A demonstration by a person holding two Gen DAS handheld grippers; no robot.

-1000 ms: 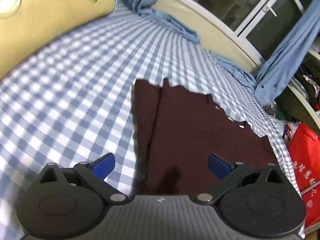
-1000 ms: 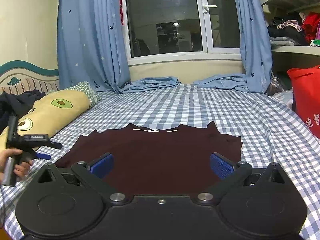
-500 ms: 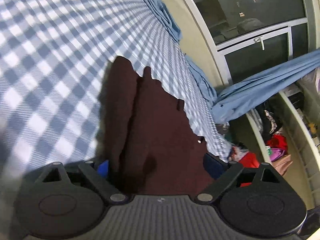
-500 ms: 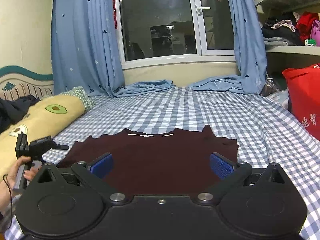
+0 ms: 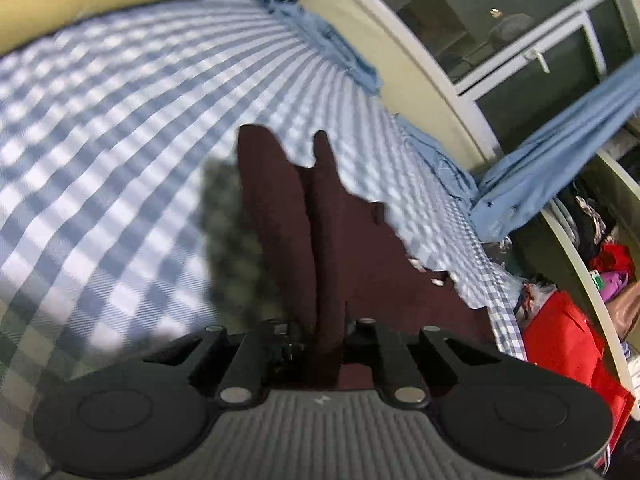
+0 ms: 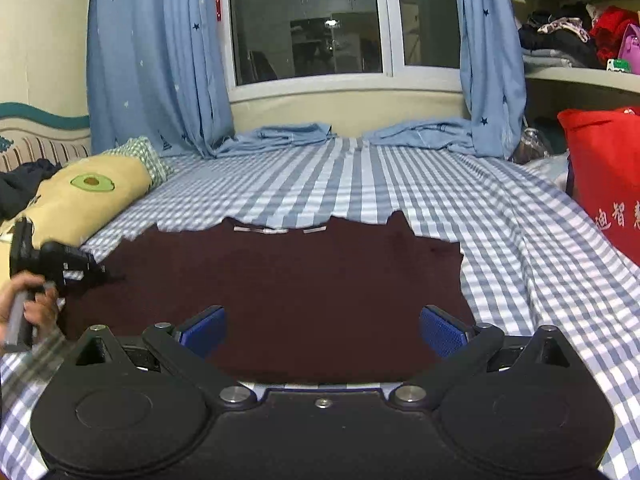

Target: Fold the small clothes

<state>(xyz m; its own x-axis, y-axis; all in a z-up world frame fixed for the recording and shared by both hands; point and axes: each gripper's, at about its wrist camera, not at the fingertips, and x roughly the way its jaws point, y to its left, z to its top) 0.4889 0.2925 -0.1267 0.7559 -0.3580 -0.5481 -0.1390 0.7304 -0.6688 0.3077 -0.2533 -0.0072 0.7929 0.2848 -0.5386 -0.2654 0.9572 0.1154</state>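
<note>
1. A dark maroon garment [image 6: 288, 288] lies flat on a bed with a blue and white checked sheet [image 6: 400, 184].
2. In the right wrist view, the garment is spread wide in the near half of the bed, and its far edge is uneven.
3. Some small white marks [image 6: 276, 231] sit at that far edge; they can be labels, but I cannot read any writing on them.
4. The left gripper [image 5: 324, 340] is closed, and its jaws pinch a raised ridge of the maroon cloth between them.
5. In the right wrist view, the same gripper [image 6: 96, 274] is at the left edge of the garment, and a person's hand [image 6: 28, 308] holds its handle.
6. The right gripper [image 6: 322, 326] is wide open; its blue pads [image 6: 442, 330] stand apart above the near edge of the garment, and nothing is between them.
7. A red bag [image 6: 608, 184] stands at the right side of the bed. It has white Chinese characters; only the first ones show, which seem to be "迪智", and the frame cuts off the others.
8. A yellow pillow [image 6: 88, 200] with an avocado picture lies at the left.
9. Blue curtains [image 6: 156, 52] with little stars hang at a dark window [image 6: 312, 20].
</note>
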